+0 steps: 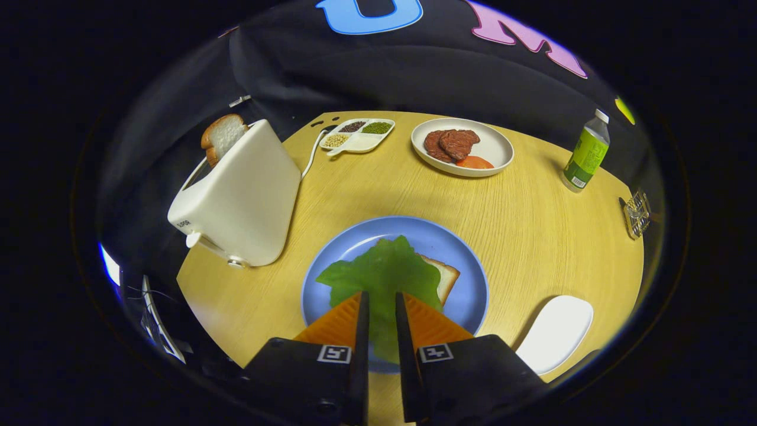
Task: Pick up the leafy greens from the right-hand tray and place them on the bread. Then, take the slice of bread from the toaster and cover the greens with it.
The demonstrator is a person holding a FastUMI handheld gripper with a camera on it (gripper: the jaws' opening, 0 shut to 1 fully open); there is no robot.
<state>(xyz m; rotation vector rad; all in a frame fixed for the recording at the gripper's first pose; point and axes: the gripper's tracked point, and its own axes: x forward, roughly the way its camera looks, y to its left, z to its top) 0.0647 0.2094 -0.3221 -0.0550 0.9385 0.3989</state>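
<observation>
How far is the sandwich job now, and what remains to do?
Done, it seems: the leafy greens lie over the bread on the blue plate. In hand: the tongs hang over the greens with a narrow gap; whether they pinch the leaf is unclear. Left: the slice in the toaster must cover the greens.

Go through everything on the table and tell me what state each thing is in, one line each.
Leafy greens: draped over the bread on the blue plate.
Bread: flat, mostly covered, one corner showing.
Claw: fingers narrowly apart, greens between them; grip cannot be told.
Toaster: slice of bread standing up out of the slot.
Bottle: upright, capped.
White tray: empty.
</observation>
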